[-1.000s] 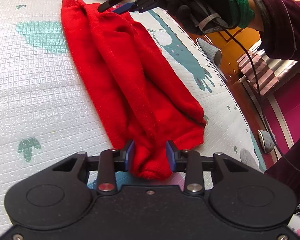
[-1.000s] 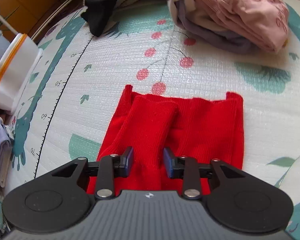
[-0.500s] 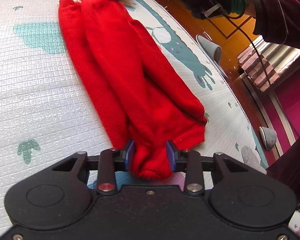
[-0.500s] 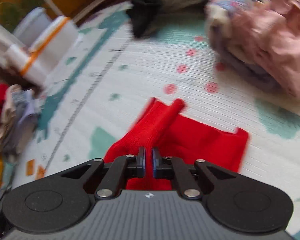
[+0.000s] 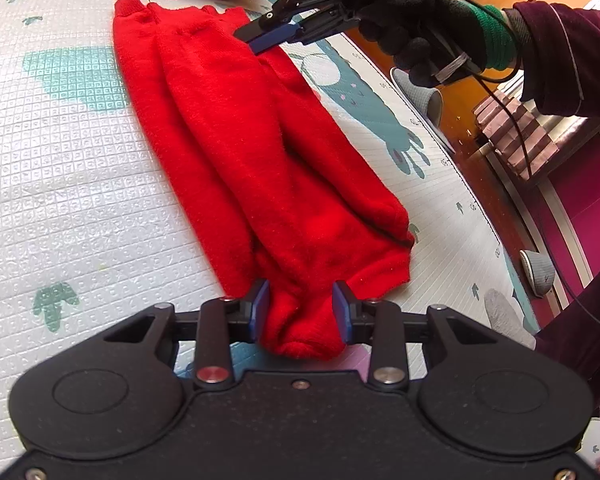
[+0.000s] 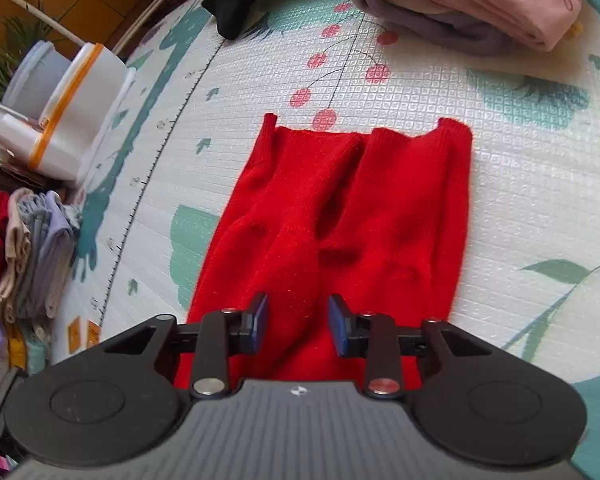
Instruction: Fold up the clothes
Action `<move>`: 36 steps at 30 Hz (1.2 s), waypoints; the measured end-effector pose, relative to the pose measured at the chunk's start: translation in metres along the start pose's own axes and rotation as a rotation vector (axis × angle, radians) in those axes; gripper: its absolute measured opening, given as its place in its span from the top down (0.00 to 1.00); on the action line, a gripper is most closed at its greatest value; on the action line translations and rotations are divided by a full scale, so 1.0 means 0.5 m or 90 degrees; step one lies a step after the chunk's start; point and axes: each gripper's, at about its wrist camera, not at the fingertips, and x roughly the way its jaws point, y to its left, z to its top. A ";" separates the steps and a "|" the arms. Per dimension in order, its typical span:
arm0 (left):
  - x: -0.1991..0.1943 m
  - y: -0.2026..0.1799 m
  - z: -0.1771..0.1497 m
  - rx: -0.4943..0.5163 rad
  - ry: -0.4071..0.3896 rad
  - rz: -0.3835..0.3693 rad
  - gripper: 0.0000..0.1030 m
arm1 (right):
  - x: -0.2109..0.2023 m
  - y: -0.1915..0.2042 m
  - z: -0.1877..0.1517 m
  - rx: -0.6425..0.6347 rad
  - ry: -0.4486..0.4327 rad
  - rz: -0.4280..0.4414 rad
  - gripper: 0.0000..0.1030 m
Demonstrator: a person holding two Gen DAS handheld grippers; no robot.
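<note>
Red knitwear (image 5: pixel 260 152) lay folded lengthwise into a strip, crosswise folds undone; left gripper (image 5: pixel 300 308) clamped its near end, right gripper (image 6: pixel 298 320) had reopened empty above it.

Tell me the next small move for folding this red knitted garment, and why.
Probably lower the right gripper and pinch the red knitted garment: its jaws have just been opening, the fabric between them unpinched, while the left gripper clamps the near end.
</note>
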 end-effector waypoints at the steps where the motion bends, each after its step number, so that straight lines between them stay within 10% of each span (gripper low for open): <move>1: 0.000 0.000 0.000 0.001 0.000 0.000 0.68 | 0.001 0.006 -0.001 -0.010 -0.005 0.000 0.88; 6: 0.001 0.001 0.000 0.011 0.005 0.001 0.68 | -0.018 0.056 0.028 -0.104 -0.019 0.019 0.95; 10: 0.003 0.001 0.000 0.010 0.006 0.001 0.68 | -0.002 0.110 0.035 -0.317 0.076 -0.107 0.95; 14: 0.003 0.002 0.000 0.011 0.004 0.002 0.66 | -0.027 0.048 0.064 -0.142 0.004 -0.053 0.89; 18: 0.004 0.001 0.002 0.012 0.005 0.003 0.66 | -0.035 0.010 0.096 -0.037 -0.048 -0.030 0.59; 25: 0.003 0.002 0.003 0.011 0.005 0.000 0.65 | 0.032 0.031 0.099 -0.045 -0.046 -0.044 0.64; 27: 0.004 0.002 0.003 0.011 0.005 0.000 0.65 | 0.039 0.046 0.091 -0.074 -0.056 -0.050 0.93; 36: 0.002 0.010 0.002 -0.005 0.003 -0.008 0.65 | -0.056 0.090 0.107 -0.188 -0.158 0.086 0.94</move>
